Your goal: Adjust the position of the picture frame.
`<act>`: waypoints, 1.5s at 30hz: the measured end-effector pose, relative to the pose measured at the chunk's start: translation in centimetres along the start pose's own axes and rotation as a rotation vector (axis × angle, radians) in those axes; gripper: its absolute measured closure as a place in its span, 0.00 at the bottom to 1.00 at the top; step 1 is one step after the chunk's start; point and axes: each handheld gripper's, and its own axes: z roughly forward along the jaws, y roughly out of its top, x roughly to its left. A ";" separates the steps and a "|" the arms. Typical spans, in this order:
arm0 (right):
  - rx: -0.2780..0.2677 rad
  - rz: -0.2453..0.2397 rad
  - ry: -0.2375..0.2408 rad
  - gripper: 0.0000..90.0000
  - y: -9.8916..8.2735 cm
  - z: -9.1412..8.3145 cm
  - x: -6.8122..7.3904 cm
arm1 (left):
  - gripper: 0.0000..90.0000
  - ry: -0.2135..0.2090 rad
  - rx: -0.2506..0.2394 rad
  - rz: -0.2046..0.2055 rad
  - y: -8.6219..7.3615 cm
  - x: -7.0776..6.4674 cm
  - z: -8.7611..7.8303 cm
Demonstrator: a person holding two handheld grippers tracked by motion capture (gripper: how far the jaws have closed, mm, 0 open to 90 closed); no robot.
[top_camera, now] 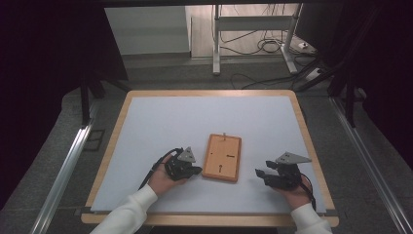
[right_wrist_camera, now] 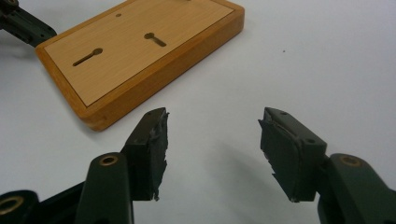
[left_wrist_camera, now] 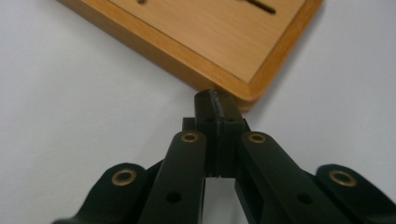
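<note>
One wooden board (top_camera: 222,157) on surface (top_camera: 160,122). Two claws: left claw (top_camera: 196,170) closed, empty, at board's 8 o'clock corner; right claw (top_camera: 258,174) open, empty, at 4 o'clock.

White sleeves (top_camera: 127,210) are covering both forearms; each black claw, left (top_camera: 195,170) and right (top_camera: 259,174), is carrying a grey three-cornered plate (top_camera: 187,155), brass-ringed screws (left_wrist_camera: 189,137) and a trailing cable (top_camera: 155,168).

Grey floor (top_camera: 165,73), trailing cables (top_camera: 263,46), metal frame legs (top_camera: 216,39)
</note>
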 end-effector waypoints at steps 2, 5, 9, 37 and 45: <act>-0.010 0.008 -0.009 0.48 0.2 0.1 -0.2 | 1.00 0.005 -0.044 -0.024 0.1 0.0 -0.7; -0.017 0.009 -0.026 0.54 0.8 0.6 -0.6 | 1.00 0.032 -0.079 -0.029 0.0 0.0 -2.0; -0.005 0.010 -0.020 0.60 1.9 2.0 -0.9 | 0.94 0.051 -0.099 -0.058 -0.8 0.0 -3.2; 0.132 -0.043 -0.110 1.00 6.1 9.8 -0.3 | 0.40 0.166 -0.107 -0.217 -4.1 1.1 -4.7; 0.123 -0.037 -0.058 1.00 6.0 10.1 0.4 | 0.40 0.158 -0.104 -0.213 -4.1 1.1 -4.5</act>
